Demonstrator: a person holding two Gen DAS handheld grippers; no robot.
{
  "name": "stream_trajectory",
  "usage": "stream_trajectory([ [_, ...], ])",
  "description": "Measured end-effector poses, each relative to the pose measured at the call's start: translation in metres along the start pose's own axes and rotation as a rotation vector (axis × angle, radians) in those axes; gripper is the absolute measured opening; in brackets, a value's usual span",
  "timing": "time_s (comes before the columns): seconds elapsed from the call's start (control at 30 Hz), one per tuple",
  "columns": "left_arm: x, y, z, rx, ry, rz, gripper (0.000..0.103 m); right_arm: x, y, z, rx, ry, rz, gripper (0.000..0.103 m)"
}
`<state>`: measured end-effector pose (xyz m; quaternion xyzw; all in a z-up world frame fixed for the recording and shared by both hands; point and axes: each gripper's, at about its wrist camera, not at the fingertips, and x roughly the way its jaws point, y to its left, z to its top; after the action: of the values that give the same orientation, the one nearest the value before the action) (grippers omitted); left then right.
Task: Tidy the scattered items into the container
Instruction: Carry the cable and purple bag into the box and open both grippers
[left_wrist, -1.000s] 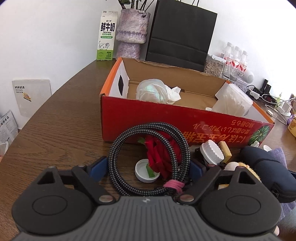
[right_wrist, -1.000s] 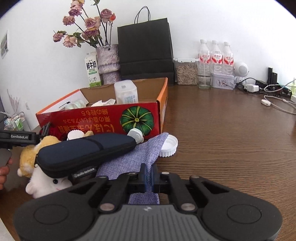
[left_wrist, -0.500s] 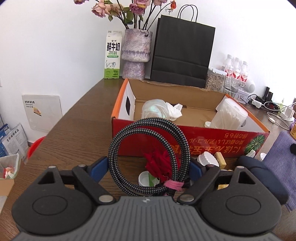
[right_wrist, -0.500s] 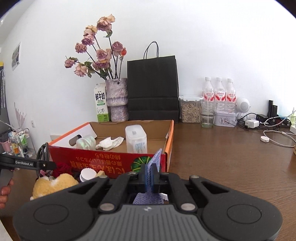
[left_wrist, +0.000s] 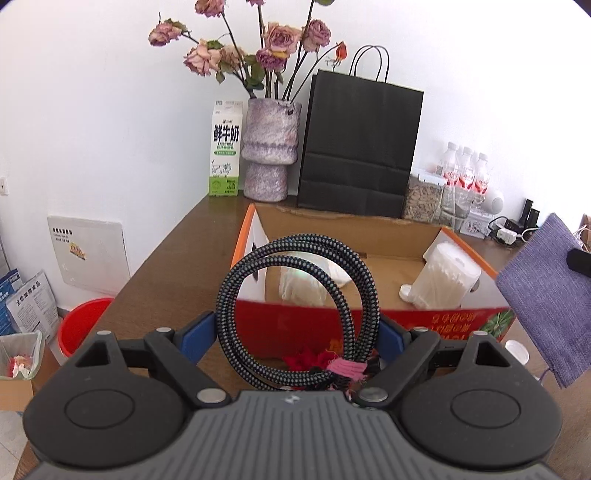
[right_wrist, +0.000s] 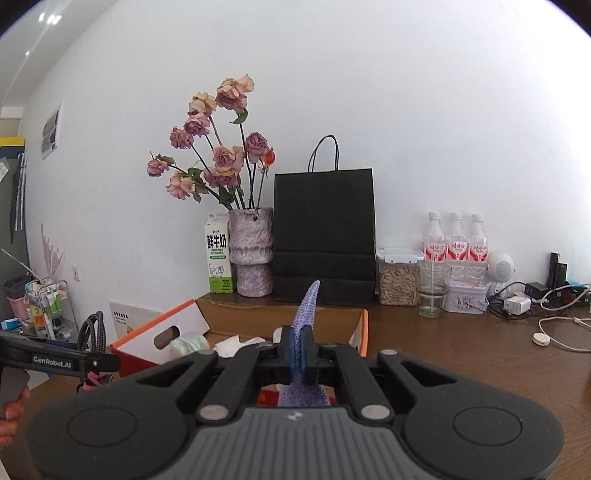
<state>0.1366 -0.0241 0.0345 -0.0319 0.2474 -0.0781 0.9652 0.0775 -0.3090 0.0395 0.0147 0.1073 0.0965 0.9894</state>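
My left gripper (left_wrist: 297, 332) is shut on a coiled black braided cable (left_wrist: 295, 317) with a pink tie and holds it in the air just before the red front wall of the open cardboard box (left_wrist: 369, 325). My right gripper (right_wrist: 302, 350) is shut on a purple cloth (right_wrist: 307, 306), lifted above the box's right end (right_wrist: 364, 325); the cloth also hangs at the right of the left wrist view (left_wrist: 546, 295). Inside the box are a crumpled white bag (left_wrist: 310, 280) and a cotton swab tub (left_wrist: 443, 280). A red fabric item (left_wrist: 310, 360) lies below the cable.
Behind the box stand a milk carton (left_wrist: 225, 151), a vase of dried roses (left_wrist: 269, 147), a black paper bag (left_wrist: 360, 147), a seed jar and water bottles (right_wrist: 456, 243). Chargers and cables (right_wrist: 546, 306) lie at the right. A red bucket (left_wrist: 81, 325) is on the floor left.
Both grippers have risen from the tabletop. The left lifted the cable off the clutter; the right pulled the purple cloth up from under the black case, toward the box.
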Motion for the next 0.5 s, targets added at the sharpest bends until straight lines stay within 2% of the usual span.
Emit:
stream_trajectory([
  [0.27, 0.011, -0.009, 0.04, -0.021, -0.083, -0.016, 0.089, 0.044, 0.021, 0.035, 0.018, -0.07, 0.052, 0.002],
  [0.5, 0.045, -0.015, 0.072, -0.073, -0.116, -0.017, 0.089, 0.102, 0.036, 0.047, 0.064, -0.084, 0.069, 0.002],
])
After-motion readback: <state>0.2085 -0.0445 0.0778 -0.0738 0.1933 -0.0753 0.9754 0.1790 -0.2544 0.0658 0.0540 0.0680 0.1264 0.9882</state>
